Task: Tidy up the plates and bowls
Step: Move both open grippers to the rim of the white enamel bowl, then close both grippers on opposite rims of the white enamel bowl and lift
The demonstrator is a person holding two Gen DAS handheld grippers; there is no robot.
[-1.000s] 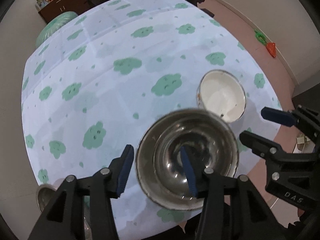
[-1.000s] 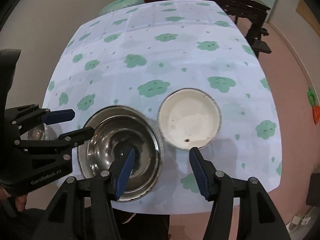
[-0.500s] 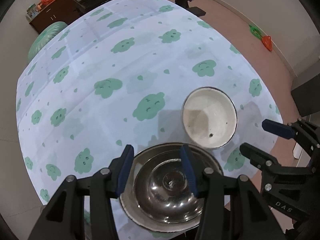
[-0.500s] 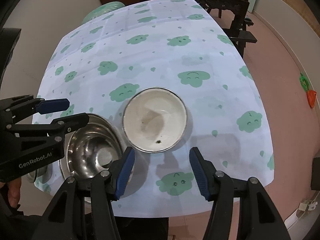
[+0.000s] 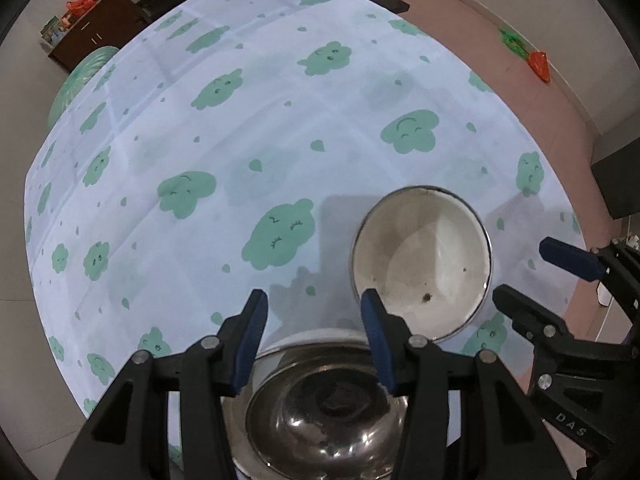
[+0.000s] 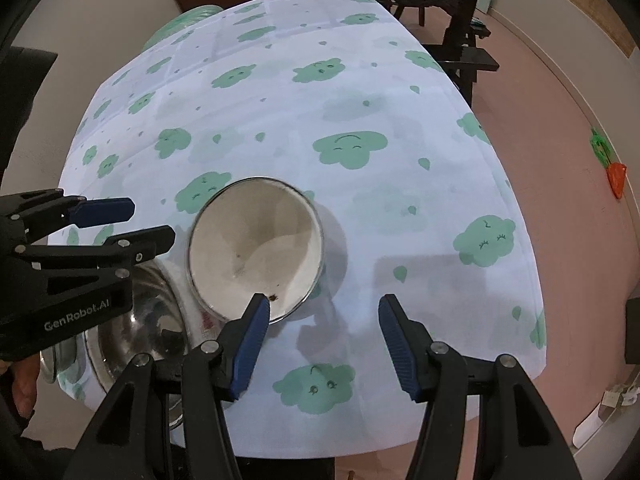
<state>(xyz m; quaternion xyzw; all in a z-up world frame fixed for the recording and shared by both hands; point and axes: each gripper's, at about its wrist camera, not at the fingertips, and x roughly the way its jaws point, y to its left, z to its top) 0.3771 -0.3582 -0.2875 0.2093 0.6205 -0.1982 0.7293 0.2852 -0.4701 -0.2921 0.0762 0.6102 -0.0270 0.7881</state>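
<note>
A white enamel bowl (image 5: 420, 268) with a dark rim stands on the cloud-print tablecloth (image 5: 240, 140); it also shows in the right wrist view (image 6: 256, 248). A larger steel bowl (image 5: 324, 408) sits at the table's near edge, also in the right wrist view (image 6: 140, 320). My left gripper (image 5: 314, 340) is open and empty above the steel bowl's far rim. My right gripper (image 6: 324, 340) is open and empty, just right of the white bowl; its left finger overlaps the bowl's near rim in the image.
A second small steel dish (image 6: 60, 356) shows below the left gripper at the table's left edge. A dark bench (image 6: 460, 56) and dark table stand beyond the far corner. Orange and green toys (image 6: 612, 160) lie on the floor by the wall.
The left gripper let go of the steel bowl, which now rests at the table's near edge, and drew back over it. The right gripper shifted right, so the white bowl now lies left of it.
</note>
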